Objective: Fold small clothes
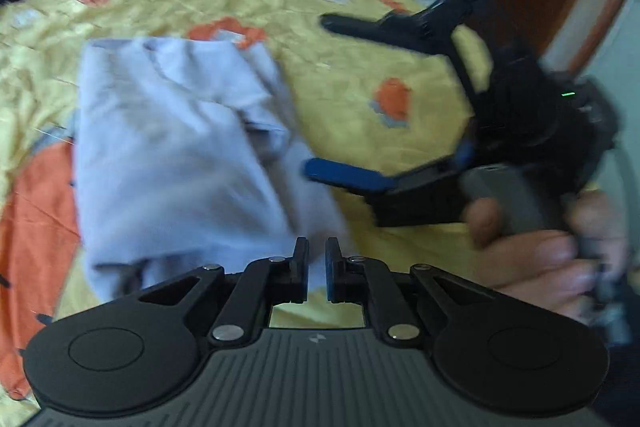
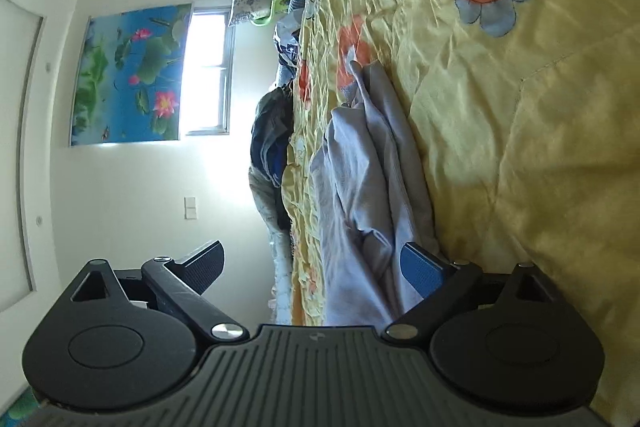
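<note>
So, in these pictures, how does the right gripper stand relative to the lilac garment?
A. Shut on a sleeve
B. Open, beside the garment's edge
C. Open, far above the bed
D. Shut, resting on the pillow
B: the right gripper has its fingers spread wide at the edge of the lilac garment, and nothing lies between them.

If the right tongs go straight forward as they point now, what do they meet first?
Most likely the pale lilac garment on the yellow bedspread. The open right tongs already have its near edge between their fingers, though depth is unclear.
</note>
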### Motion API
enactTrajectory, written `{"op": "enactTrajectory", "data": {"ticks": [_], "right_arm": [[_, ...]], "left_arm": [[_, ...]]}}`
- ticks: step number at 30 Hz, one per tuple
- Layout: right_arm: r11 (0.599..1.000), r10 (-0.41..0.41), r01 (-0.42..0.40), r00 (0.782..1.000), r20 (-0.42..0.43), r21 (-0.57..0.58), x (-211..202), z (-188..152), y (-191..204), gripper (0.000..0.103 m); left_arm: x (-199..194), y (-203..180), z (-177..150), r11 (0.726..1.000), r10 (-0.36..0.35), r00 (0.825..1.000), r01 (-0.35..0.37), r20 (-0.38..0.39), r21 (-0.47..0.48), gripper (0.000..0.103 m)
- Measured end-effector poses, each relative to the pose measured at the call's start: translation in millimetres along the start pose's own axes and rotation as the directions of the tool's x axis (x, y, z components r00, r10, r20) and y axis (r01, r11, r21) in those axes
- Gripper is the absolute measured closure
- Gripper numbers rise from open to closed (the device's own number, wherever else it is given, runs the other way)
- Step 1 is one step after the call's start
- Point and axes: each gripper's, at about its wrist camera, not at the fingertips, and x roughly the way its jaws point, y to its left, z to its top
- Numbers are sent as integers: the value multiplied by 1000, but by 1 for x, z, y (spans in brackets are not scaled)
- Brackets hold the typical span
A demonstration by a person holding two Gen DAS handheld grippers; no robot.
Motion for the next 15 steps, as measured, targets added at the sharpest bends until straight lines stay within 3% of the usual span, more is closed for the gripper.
{"op": "enactTrajectory", "data": {"ticks": [2,5,7,9,10,11,15], "right_arm": [[999,-27,27,1000,-15,-33,1,0,5,6],[992,-85,81,996,-34,-95,8,-3,17,4],[983,-129,122,990,-48,-139,15,-6,27,5],[969,-180,166,982,-63,-181,24,-10,36,6],[961,-205,185,976,-79,-207,31,-12,41,5],[950,-232,204,968,-98,-236,40,-13,46,5],[921,-303,257,945,-124,-292,69,-15,60,12]], "left_arm": [[-20,3,-1,1000,-13,999,12,44,11,94],[-49,16,0,996,83,991,-85,108,11,86],[-64,27,0,990,139,980,-136,142,-32,73],[-73,43,-2,978,201,965,-188,172,-84,34],[-75,49,-3,971,231,956,-215,181,-104,28],[-77,54,-3,963,260,947,-239,189,-125,28],[-79,74,-2,951,286,942,-257,177,-170,28]]}}
